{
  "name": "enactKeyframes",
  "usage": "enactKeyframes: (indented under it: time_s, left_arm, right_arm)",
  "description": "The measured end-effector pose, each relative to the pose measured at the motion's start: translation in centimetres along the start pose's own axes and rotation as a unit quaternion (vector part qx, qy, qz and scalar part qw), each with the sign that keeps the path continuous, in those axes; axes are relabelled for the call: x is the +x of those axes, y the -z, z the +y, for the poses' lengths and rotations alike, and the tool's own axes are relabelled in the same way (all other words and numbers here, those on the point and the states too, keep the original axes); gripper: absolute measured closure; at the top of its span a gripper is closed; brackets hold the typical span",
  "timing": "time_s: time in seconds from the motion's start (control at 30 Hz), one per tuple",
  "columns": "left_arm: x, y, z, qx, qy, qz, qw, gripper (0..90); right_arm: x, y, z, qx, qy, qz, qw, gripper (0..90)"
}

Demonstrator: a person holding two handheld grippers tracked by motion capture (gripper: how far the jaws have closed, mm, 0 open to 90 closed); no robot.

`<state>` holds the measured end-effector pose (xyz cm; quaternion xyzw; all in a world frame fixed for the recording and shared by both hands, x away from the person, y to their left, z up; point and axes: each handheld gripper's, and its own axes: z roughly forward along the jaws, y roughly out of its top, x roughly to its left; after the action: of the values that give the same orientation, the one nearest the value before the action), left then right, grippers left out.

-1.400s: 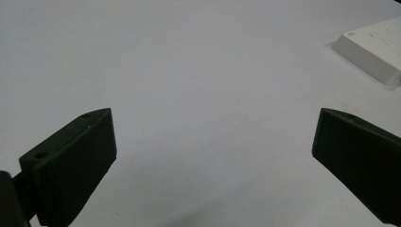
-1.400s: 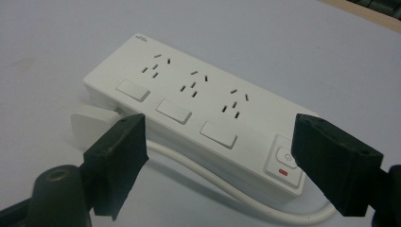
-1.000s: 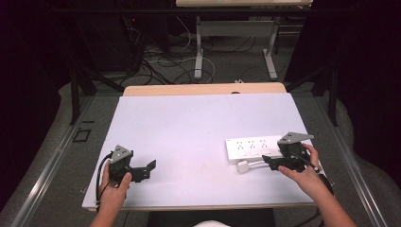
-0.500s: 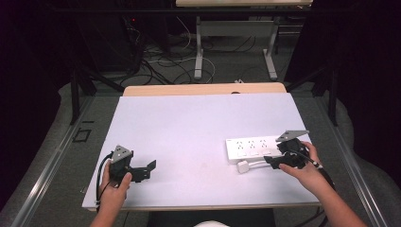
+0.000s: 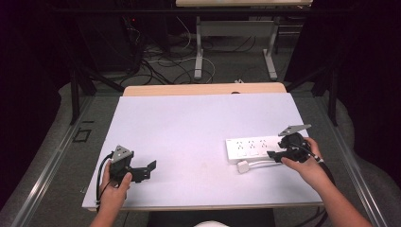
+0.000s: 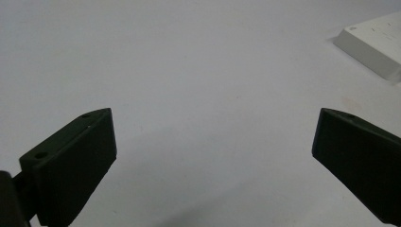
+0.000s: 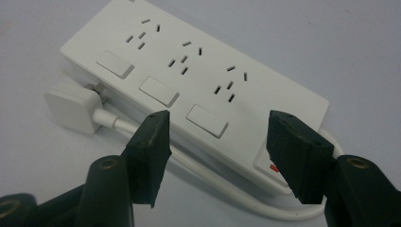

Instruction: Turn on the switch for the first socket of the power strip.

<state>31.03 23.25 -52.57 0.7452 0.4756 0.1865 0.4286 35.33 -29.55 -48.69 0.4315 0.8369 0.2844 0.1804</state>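
Since the earlier frames, my right gripper [image 5: 273,154] has edged toward the near end of the power strip [image 5: 253,148], and its jaws have just been closing; they now stand partly spread, one either side of the strip's near end, pads not yet pressing on it. In the right gripper view the right gripper [image 7: 215,156] looks along the power strip [image 7: 189,80], with the strip's switch end close between the jaws.

My left gripper [image 5: 151,166] shows no change of place. Its jaws are spread wide with nothing between them, resting over the bare table [image 5: 189,123], well apart from the strip.

Finding on the key relation: the strip lies on the table's right half, its long axis running left to right across the high view, 3 socket groups in a row. It lies straight ahead of the right gripper, end-on, so that hand is clearly the nearer. The white plug [image 5: 243,167] and its cable [image 5: 260,163] lie just beside the strip's near edge, under the right gripper's approach.

Judgement: the closing jaws could catch the cable along with the strip.
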Motion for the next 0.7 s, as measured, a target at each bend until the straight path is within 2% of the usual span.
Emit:
enactKeyframes:
  time_s: [0.2,0.23,0.37,0.4,0.5,0.57,0.63,0.7]
  left_arm:
    - [0.0,-0.1,0.0,0.006,0.000,-0.004,1.0000,0.4]
    - [-0.1,-0.2,-0.1,-0.004,0.002,0.001,1.0000,0.4]
    - [-0.1,-0.2,0.0,0.002,0.001,-0.002,1.0000,0.4]
    - [-0.1,-0.3,-0.1,-0.003,0.002,0.000,1.0000,0.4]
    - [-0.1,-0.2,-0.1,0.004,0.001,-0.004,1.0000,0.4]
    - [-0.1,-0.3,-0.1,-0.003,0.002,0.000,1.0000,0.4]
    - [0.0,-0.1,0.0,0.006,0.001,-0.006,1.0000,0.4]
    - [0.0,-0.1,-0.1,0.005,0.001,-0.003,1.0000,0.4]
  right_arm:
    - [-0.6,-0.4,0.4,0.001,-0.002,0.000,1.0000,45.6]
    - [-0.7,-0.5,0.4,0.002,-0.001,0.001,1.0000,46.9]
    - [-0.9,-1.0,0.6,0.010,-0.009,-0.002,0.9999,53.1]
    - [-0.9,-1.1,0.7,0.011,-0.011,0.000,0.9999,54.9]
    - [-0.8,-1.5,0.9,0.020,-0.028,-0.002,0.9994,60.1]
    - [-0.8,-1.7,1.0,0.027,-0.029,-0.005,0.9992,62.4]
    - [-0.8,-1.9,1.1,0.031,-0.027,-0.008,0.9991,64.7]
    - [-0.8,-2.2,1.3,0.035,-0.028,-0.008,0.9990,66.7]
